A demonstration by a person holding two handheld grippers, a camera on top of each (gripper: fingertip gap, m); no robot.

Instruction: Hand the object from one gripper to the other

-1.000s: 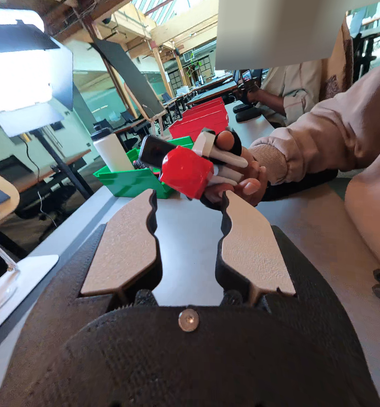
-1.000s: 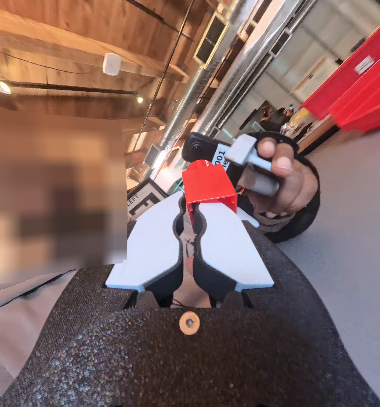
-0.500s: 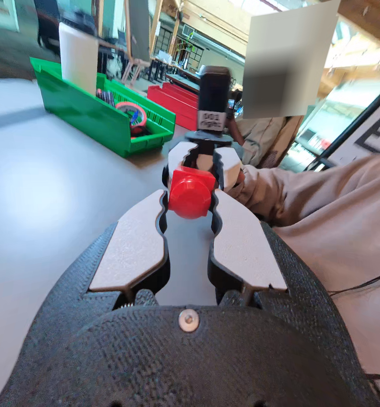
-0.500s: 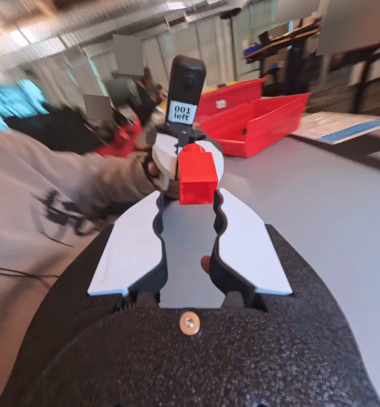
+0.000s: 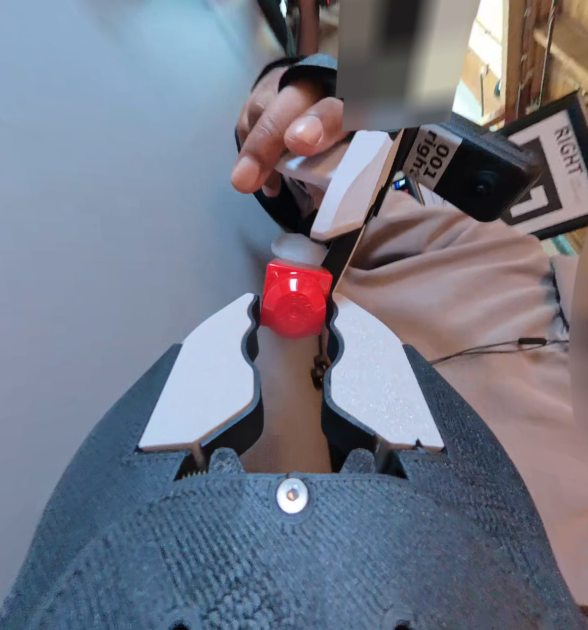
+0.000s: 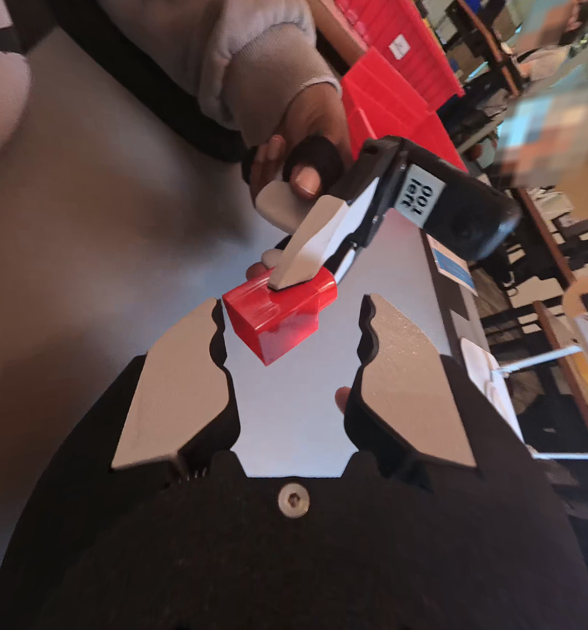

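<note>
Your left gripper [image 5: 293,308] has its jaws clamped on the red block [image 5: 294,304] — your right gripper [image 6: 291,306] jaws stand apart, block between their tips.

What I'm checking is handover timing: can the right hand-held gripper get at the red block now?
Probably yes. The right hand-held gripper has its jaws wide open, and the red block sits just at its fingertips with nothing between. The left hand-held gripper pinches only the far end.

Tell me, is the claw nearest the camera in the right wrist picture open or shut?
Open. The right claw has its two pale fingers spread wide apart, with grey table between them. The red block is pinched by the left claw instead.
</note>
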